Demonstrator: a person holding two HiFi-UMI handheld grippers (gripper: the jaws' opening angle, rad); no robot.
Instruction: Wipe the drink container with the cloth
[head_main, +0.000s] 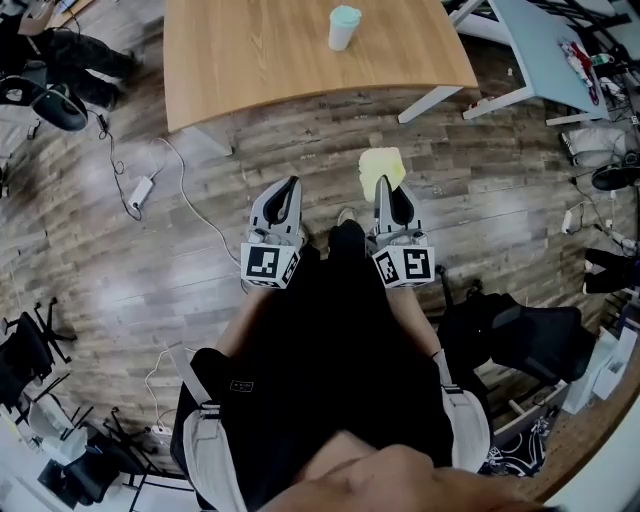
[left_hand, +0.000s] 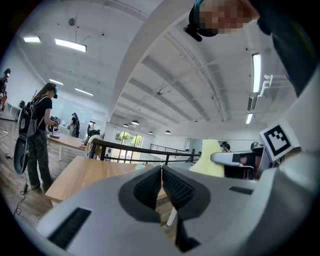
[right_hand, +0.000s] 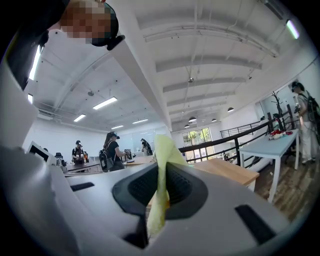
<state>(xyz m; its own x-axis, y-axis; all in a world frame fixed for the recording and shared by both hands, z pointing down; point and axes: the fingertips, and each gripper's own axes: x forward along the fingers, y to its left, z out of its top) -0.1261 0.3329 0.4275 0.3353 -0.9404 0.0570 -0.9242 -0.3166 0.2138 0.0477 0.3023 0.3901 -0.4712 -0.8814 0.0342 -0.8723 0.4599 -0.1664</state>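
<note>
Wooden table (head_main: 300, 60) bearing drink container (head_main: 344, 27); short of it, half-hidden cloth (head_main: 381, 165) being pinched by right gripper (head_main: 388, 190); left gripper (head_main: 290, 188) being squeezed together.

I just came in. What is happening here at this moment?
A person stands back from the wooden table with a tool in each hand. The right tool is shut on a yellow cloth; the left tool is shut and empty. The drink container, a lidded cup, stands on the table. Wiping has not started.
</note>
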